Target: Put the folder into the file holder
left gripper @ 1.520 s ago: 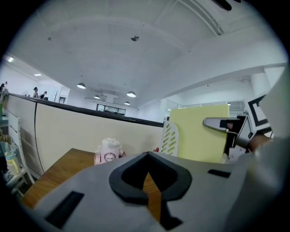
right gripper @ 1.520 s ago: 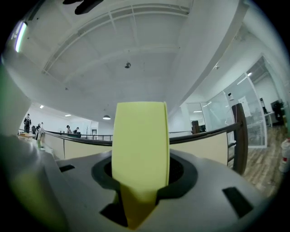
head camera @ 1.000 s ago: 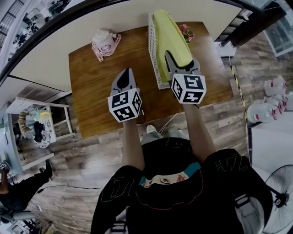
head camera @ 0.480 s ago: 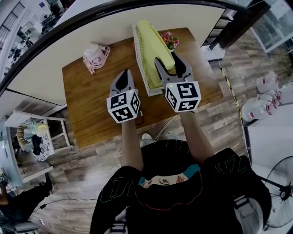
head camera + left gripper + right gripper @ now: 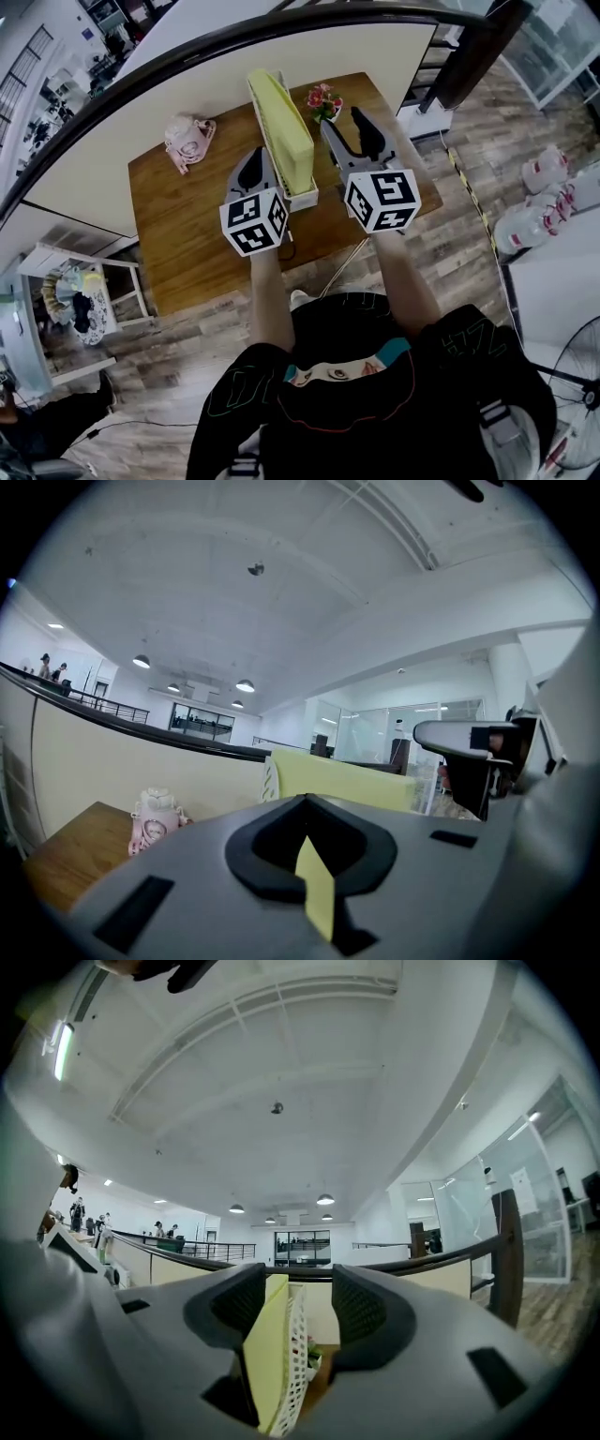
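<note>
The yellow folder (image 5: pixel 281 131) stands on edge inside the white mesh file holder (image 5: pixel 303 198) on the wooden table (image 5: pixel 187 216). My right gripper (image 5: pixel 344 122) is open just right of the holder, with nothing between its jaws. In the right gripper view my right gripper (image 5: pixel 300 1316) frames the folder (image 5: pixel 267 1354) and the holder's mesh wall (image 5: pixel 295 1354) ahead in the gap. My left gripper (image 5: pixel 255 152) is shut and empty, close against the holder's left side. In the left gripper view my left gripper (image 5: pixel 305 803) points past the folder (image 5: pixel 347 778), which rises to the right.
A pink bottle (image 5: pixel 187 141) lies at the table's back left. A small pot of flowers (image 5: pixel 323 98) stands behind the right gripper. A curved railing wall runs behind the table. A white shelf (image 5: pixel 66 291) is on the floor at left, water jugs (image 5: pixel 553 178) at right.
My right gripper opened, let go of the folder and drew off to the holder's right. The folder now stands upright in the holder. My left gripper stays shut beside it.
</note>
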`<act>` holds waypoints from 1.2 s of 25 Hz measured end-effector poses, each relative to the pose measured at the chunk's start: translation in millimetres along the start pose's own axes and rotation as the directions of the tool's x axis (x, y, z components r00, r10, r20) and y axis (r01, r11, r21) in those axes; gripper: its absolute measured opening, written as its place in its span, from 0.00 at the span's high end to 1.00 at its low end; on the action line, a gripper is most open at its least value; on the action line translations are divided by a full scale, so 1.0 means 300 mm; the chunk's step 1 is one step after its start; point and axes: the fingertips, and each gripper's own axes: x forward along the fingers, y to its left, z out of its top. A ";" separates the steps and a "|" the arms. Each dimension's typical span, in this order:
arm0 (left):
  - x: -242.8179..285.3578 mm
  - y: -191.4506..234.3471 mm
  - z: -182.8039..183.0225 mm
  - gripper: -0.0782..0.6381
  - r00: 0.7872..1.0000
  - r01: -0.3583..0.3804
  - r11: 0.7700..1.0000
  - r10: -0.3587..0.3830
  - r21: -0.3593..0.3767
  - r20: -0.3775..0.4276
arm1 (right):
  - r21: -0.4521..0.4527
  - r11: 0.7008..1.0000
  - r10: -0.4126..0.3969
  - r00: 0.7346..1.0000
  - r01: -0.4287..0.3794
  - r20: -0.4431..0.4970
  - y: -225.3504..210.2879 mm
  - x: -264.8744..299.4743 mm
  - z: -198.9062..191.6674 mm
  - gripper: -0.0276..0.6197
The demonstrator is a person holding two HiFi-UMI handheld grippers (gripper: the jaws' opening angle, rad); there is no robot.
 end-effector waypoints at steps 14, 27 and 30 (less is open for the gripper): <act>-0.004 -0.148 0.081 0.89 0.997 -0.040 0.998 0.038 0.040 0.069 | 0.062 0.995 -0.074 0.989 0.082 -0.128 -0.281 -0.100 -0.076 0.95; -0.054 -0.159 -0.008 0.89 0.964 -0.243 0.969 0.246 -0.041 0.100 | 0.007 0.997 -0.069 0.975 0.073 -0.209 -0.428 -0.222 -0.140 0.95; -0.062 -0.173 -0.048 0.89 0.963 -0.254 0.966 0.256 -0.041 0.078 | 0.011 0.998 -0.060 0.976 0.064 -0.211 -0.445 -0.240 -0.153 0.95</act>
